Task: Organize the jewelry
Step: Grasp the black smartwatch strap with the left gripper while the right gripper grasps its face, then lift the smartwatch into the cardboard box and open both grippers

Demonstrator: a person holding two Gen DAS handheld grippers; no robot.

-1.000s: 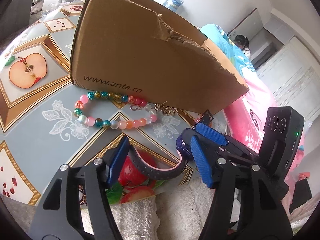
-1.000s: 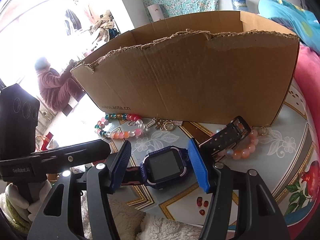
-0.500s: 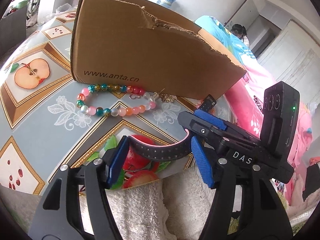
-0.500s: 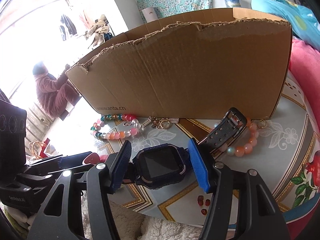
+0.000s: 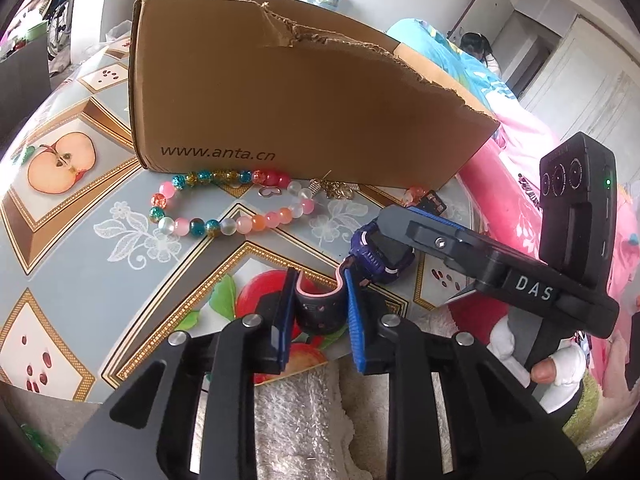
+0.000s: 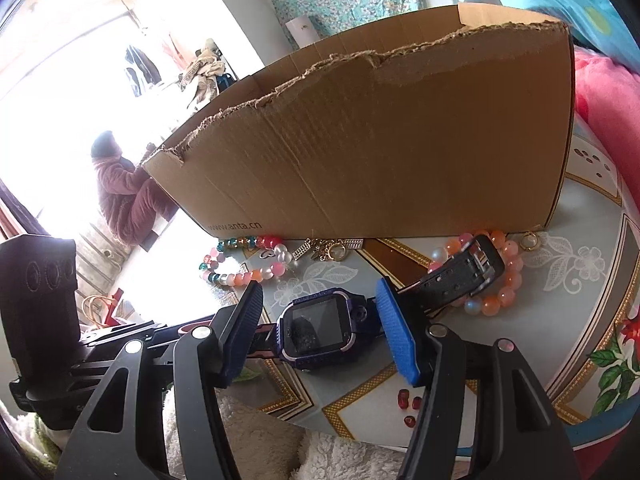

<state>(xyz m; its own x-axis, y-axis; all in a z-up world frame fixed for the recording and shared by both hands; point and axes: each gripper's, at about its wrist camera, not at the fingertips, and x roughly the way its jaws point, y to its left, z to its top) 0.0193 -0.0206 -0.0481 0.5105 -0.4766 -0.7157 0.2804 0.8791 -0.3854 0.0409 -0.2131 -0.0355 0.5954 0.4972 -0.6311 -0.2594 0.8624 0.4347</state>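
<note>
Watch [image 6: 320, 330] lies across the surface [image 5: 120, 248] in front of the box [image 5: 304, 112], long axis running claw to claw. Left claw [image 5: 318, 312] has just been closing & now pinches the strap end [image 5: 320, 304]. Right claw [image 6: 320, 332] straddles the watch body; pads prob. not touching, hard to tell.

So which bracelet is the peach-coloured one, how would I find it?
Start at the torn cardboard box on the fruit-patterned tablecloth. At the foot of its right-hand corner lies the peach bead bracelet, partly under the black watch strap. Unlike the multicoloured bracelet further left, its beads are nearly all orange-pink.
</note>
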